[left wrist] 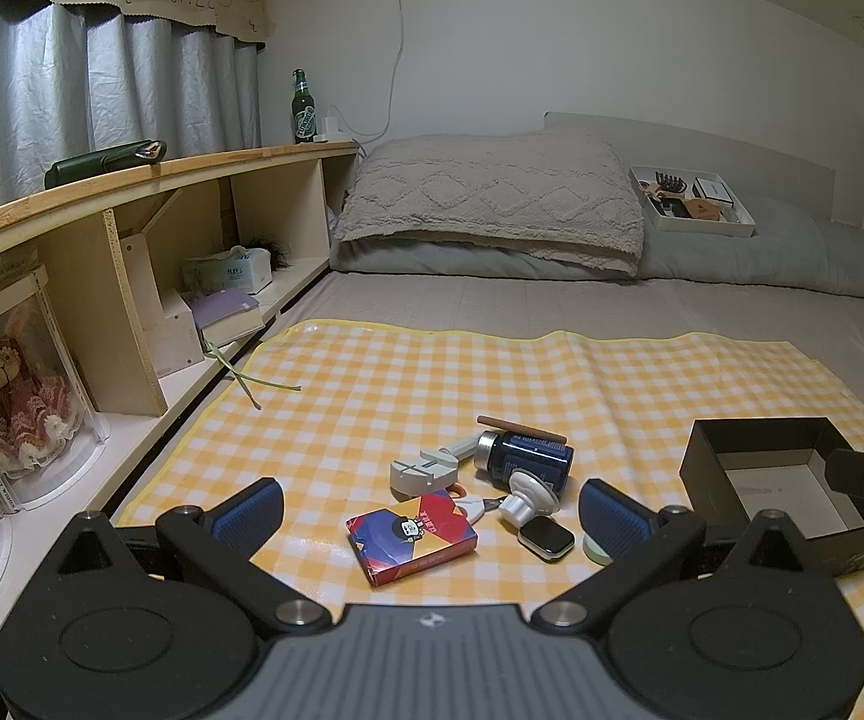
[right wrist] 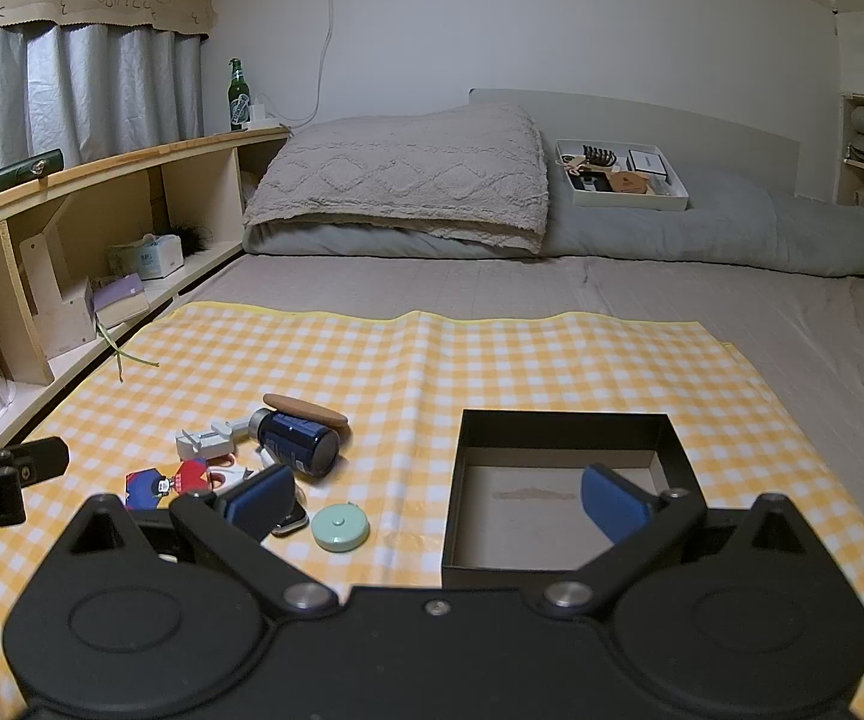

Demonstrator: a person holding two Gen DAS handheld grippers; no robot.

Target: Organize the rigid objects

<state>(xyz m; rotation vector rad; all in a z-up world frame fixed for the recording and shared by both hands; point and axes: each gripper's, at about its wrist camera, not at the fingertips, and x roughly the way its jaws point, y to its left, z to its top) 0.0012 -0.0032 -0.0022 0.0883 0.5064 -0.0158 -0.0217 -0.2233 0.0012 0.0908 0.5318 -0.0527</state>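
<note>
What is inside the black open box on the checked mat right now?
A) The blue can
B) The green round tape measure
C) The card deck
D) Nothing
D: the black box shows only its bare cardboard floor, while the small items lie on the checked mat beside it.

Dim, flat indoor light from above my claws, soft short shadows under the clutter ahead, faint glare on the checked mat [left wrist: 552, 384], strong fisheye bending at the edges, dark corners, sharp centre, slight grain.

Mat [left wrist: 372, 372] yellow-white checked. Box [right wrist: 564, 426] black outside, grey inside. Can [left wrist: 528, 459] dark blue. Card pack [left wrist: 411, 537] red-blue. Tape measure [right wrist: 340, 527] mint green.
</note>
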